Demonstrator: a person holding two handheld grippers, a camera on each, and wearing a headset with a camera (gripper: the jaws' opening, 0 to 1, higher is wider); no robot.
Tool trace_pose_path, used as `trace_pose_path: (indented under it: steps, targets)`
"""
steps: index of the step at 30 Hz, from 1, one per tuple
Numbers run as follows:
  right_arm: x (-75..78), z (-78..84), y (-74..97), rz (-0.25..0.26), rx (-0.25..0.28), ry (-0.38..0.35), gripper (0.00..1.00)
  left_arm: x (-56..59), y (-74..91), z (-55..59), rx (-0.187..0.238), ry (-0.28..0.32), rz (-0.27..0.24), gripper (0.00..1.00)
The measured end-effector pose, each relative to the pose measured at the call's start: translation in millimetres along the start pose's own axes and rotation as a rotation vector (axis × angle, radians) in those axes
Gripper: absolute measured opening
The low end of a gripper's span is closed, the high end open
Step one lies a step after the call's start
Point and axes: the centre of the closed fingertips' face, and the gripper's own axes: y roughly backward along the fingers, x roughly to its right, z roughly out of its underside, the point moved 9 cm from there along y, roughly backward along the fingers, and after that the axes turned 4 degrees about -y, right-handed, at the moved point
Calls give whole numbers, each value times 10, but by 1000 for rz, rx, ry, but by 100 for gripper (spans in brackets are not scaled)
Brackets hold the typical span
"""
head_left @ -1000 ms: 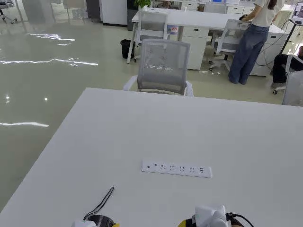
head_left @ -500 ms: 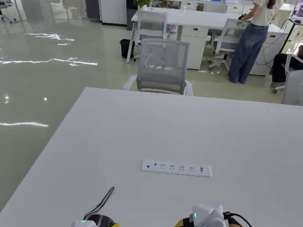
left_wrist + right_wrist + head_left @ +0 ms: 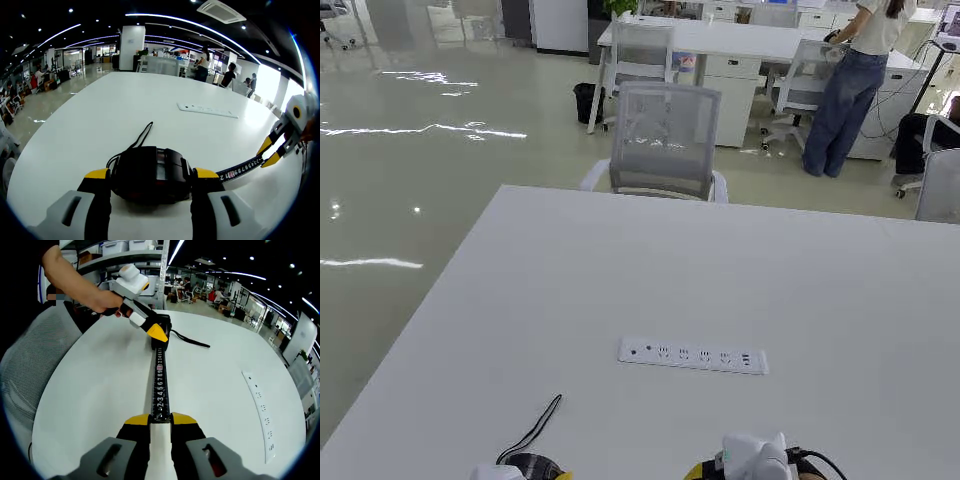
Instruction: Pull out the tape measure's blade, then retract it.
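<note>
The black tape measure case sits on the white table, with my left gripper shut on its sides by the yellow-tipped jaws. Its wrist strap trails away across the table. The blade runs out to the right, to my right gripper. In the right gripper view the numbered blade stretches flat from the case to my right gripper, which is shut on the blade's end. A hand holds the left gripper there. In the head view the case peeks in at the bottom edge.
A white power strip lies mid-table beyond the grippers. A grey mesh chair stands at the table's far edge. A person stands at another desk at the back right. Shiny floor lies to the left.
In the head view the right gripper's top has drifted slightly left and down. The case, strap and power strip have stayed put.
</note>
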Motion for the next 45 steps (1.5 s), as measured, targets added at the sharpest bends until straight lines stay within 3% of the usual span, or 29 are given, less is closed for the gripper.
trace_pose_path:
  steps: [45]
  targets:
    - [20, -103, -143, -16, 25, -14, 13, -29, -9, -4, 6, 4, 4, 61]
